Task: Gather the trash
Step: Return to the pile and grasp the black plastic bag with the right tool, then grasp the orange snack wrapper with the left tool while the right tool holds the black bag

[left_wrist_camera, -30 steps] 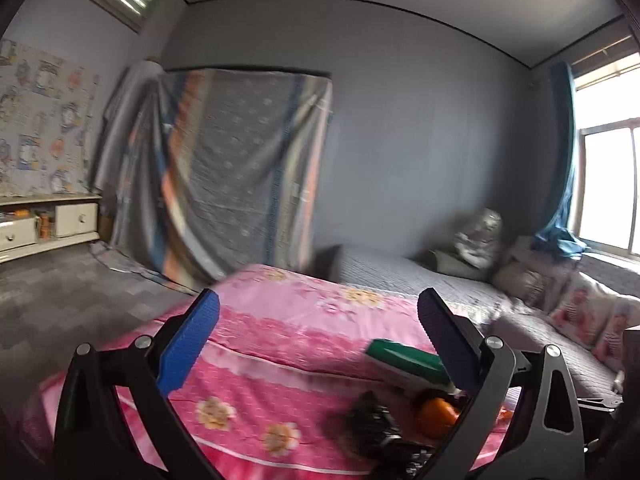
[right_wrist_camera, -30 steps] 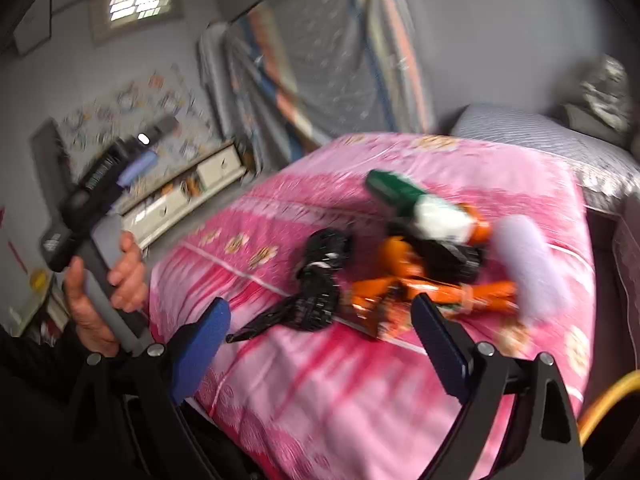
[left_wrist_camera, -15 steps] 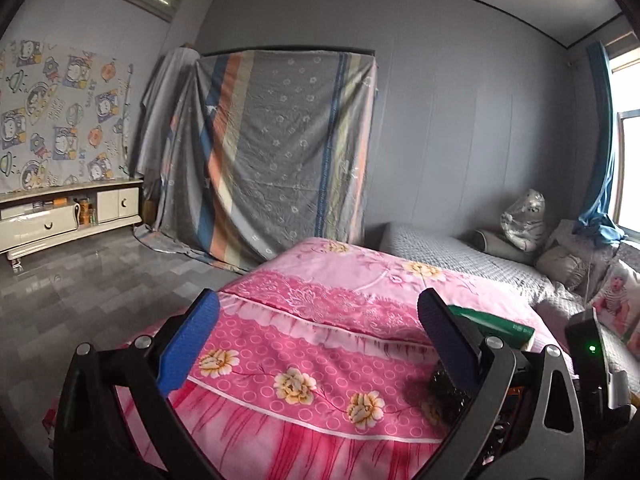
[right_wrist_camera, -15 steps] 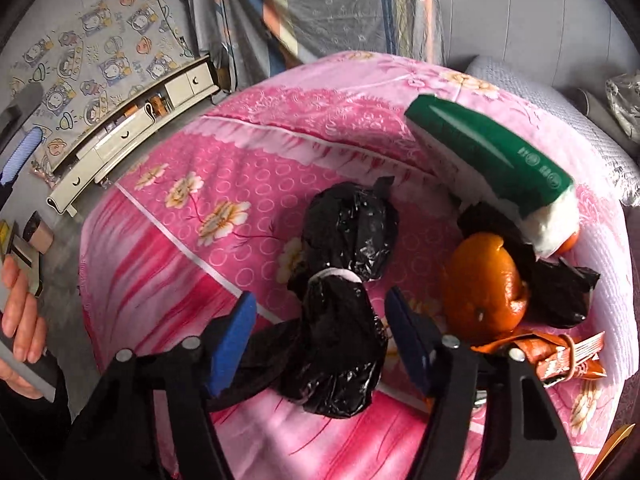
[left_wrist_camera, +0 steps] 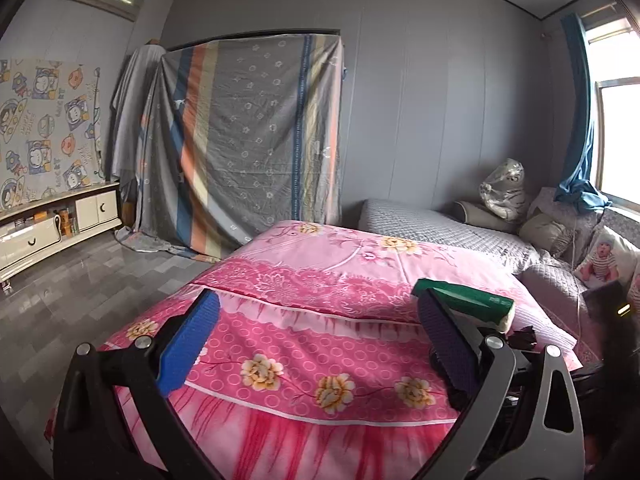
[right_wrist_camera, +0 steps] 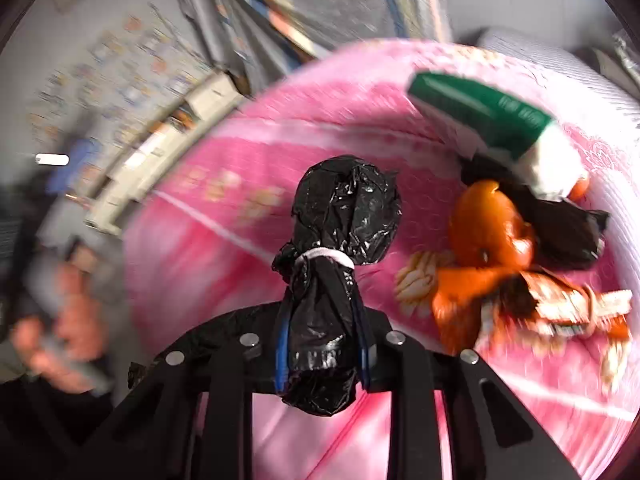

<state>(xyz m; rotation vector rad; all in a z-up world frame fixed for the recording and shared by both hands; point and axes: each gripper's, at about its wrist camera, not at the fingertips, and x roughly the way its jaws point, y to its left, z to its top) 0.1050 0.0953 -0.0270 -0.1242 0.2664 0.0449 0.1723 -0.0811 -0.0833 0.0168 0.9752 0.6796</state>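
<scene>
Right gripper (right_wrist_camera: 322,344) pinches the tied black bag (right_wrist_camera: 332,264) above the pink bed (right_wrist_camera: 224,184); grip firmly below the knot. Left gripper (left_wrist_camera: 316,344) hangs spread. Farther off lie orange peel (right_wrist_camera: 486,224) and a green box (right_wrist_camera: 480,114).

Right gripper (right_wrist_camera: 322,344) clamped tight, left gripper (left_wrist_camera: 320,344) spread wide

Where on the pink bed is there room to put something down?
The pink bedspread is bare between the left gripper and the far edge. It's crowded near the green box, orange peel and wrappers.
</scene>
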